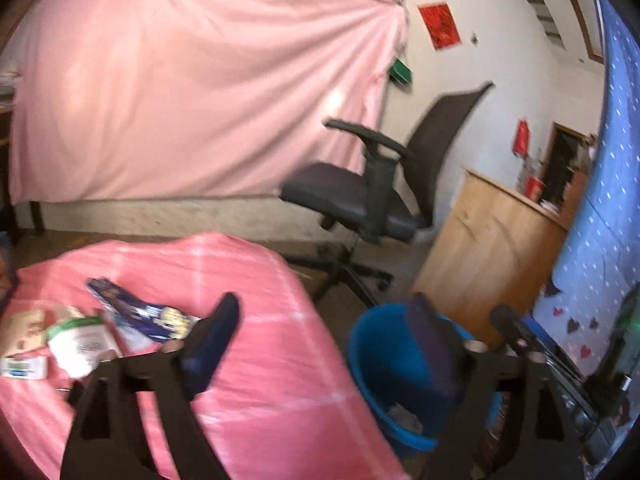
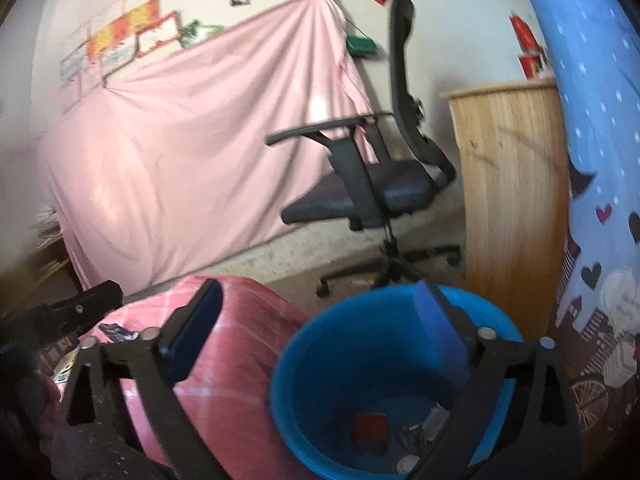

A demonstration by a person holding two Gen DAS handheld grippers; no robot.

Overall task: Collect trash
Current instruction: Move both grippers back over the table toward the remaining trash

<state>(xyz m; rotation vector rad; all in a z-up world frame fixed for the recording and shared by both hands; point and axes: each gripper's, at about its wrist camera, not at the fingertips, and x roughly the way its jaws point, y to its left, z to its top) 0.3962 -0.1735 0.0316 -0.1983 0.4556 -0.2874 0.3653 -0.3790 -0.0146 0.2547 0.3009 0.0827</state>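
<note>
Wrappers (image 1: 80, 344) lie at the pink bed's (image 1: 260, 360) left edge, left of my left gripper (image 1: 320, 344), nearer it than my right gripper (image 2: 316, 340) above the blue bin (image 2: 500, 324). Both spread wide, holding nothing.

wrappers (image 1: 80, 340) on table, blue bin (image 2: 384, 380) beside

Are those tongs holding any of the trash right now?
No. Both the left tongs and the right tongs are open and empty; wrappers lie on the pink cloth beside the blue bin.
</note>
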